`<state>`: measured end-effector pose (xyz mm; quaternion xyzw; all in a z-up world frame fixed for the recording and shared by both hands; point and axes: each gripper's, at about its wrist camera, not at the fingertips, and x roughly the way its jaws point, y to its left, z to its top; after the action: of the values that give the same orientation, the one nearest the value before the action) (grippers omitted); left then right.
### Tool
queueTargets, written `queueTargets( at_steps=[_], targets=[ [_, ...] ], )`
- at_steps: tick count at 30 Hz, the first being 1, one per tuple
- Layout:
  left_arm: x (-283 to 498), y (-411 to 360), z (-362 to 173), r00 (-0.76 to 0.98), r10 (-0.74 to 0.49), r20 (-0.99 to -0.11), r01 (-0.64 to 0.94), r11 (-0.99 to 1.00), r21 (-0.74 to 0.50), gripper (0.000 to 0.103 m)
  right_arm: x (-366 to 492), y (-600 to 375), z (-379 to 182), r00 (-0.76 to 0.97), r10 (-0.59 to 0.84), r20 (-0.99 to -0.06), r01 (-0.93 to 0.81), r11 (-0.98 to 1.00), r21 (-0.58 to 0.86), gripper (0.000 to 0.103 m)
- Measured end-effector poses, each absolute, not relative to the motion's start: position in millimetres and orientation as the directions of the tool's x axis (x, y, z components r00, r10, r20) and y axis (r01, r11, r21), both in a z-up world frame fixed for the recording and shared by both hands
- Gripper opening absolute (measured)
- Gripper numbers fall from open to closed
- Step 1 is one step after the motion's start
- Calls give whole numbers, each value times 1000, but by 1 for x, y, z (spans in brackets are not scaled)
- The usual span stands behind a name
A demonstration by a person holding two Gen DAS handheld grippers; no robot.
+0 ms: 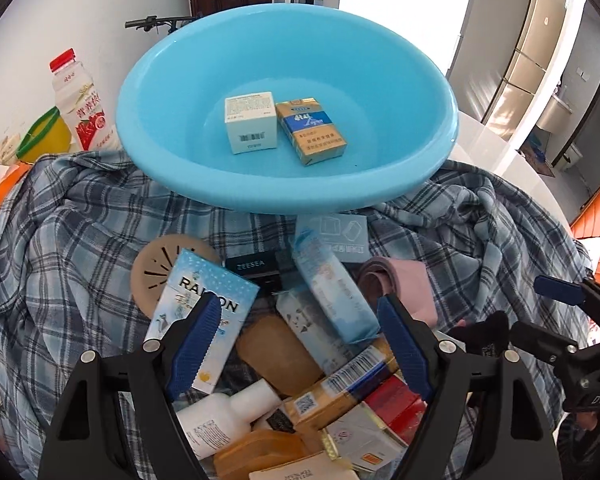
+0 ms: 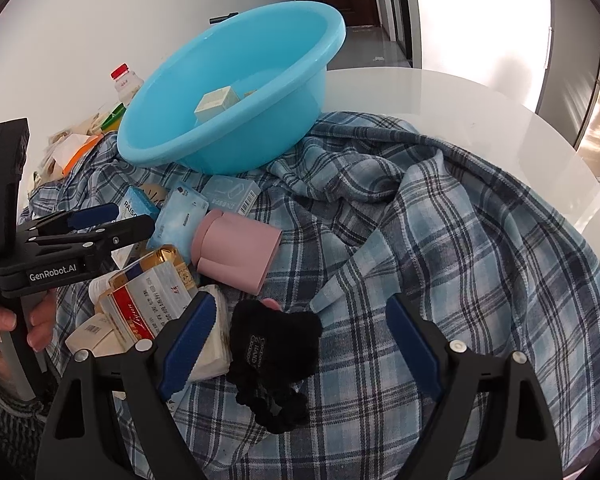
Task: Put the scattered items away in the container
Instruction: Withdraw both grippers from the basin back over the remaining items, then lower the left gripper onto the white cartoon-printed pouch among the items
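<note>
Blue basin (image 1: pixel 204 184) sits on the plaid cloth (image 2: pixel 440 240) at the far side of the white round worktop (image 2: pixel 460 100). 2 items inside: one white box (image 1: pixel 251 122), one gold-and-blue pack (image 1: pixel 311 131), touching side by side. Rest of the clutter is piled on the cloth just in front of the basin: 1 pink cup (image 2: pixel 236 252) on its side, 1 black glove (image 2: pixel 274 344), 1 white bottle (image 1: pixel 224 416), plus several boxes and packs, exact count unclear. Left gripper (image 1: pixel 300 320) hovers over the pile, fingers spread, nothing held. Right gripper (image 2: pixel 300 320) over the glove, fingers spread, empty.
</note>
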<state>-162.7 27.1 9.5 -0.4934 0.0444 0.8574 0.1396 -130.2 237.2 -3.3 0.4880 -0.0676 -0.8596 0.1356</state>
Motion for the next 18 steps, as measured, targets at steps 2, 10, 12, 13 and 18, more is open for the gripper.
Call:
queueTargets(
  at_steps=[2, 10, 12, 13, 18],
  targets=[
    [-161, 30, 9, -471, 197, -860, -289, -955, -61, 83, -130, 237, -3, -488, -301, -819, 167, -954, 251, 86],
    [-168, 47, -8, -459, 147, -876, -287, -958, -10, 83, -128, 237, -1, -495, -305, -814, 170, -952, 253, 86],
    [-173, 48, -14, -450, 138, -882, -276, -961, -10, 83, -128, 240, 0, -497, -303, -813, 167, -953, 252, 86],
    [-175, 48, -16, -441, 137, -887, -272, -962, -14, 83, -128, 241, 0, -499, -301, -813, 164, -954, 253, 86],
    [-179, 58, -21, -448, 127, -885, -283, -959, 6, 84, -130, 248, -3, -496, -302, -814, 140, -953, 268, 86]
  ],
)
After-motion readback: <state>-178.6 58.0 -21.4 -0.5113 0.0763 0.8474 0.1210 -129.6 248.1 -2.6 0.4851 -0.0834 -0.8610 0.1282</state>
